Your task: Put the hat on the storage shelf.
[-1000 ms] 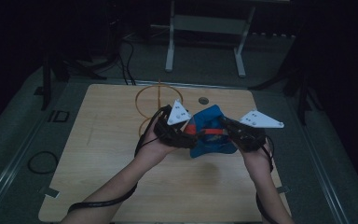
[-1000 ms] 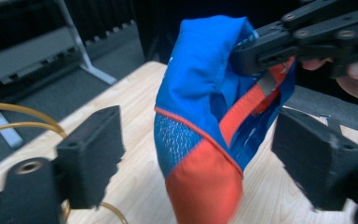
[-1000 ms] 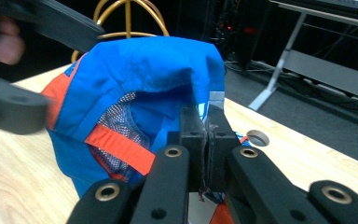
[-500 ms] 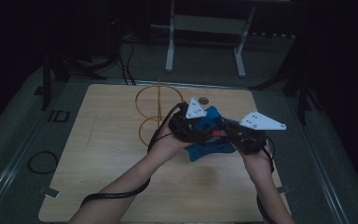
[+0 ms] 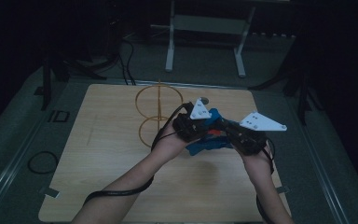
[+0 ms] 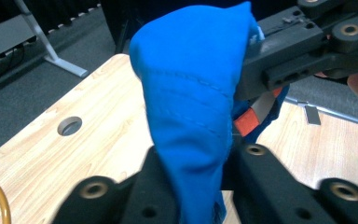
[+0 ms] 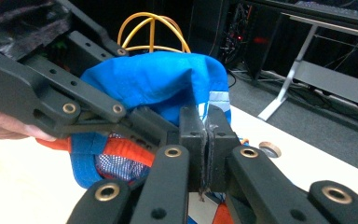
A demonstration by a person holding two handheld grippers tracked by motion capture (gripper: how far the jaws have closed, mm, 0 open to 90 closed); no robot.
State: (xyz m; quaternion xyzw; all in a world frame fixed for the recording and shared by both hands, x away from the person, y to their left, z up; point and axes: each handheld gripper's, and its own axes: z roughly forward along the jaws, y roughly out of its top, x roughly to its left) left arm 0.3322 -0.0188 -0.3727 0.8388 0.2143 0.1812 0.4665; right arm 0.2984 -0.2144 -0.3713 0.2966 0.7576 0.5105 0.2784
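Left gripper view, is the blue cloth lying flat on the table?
No, the blue cloth stands up in a bunched fold, pinched between the jaws of the left claw, above the wooden table.

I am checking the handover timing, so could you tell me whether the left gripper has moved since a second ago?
Yes. The left gripper has shifted to the right, away from the yellow wire rings on the table, and its jaws have just closed on the blue cloth.
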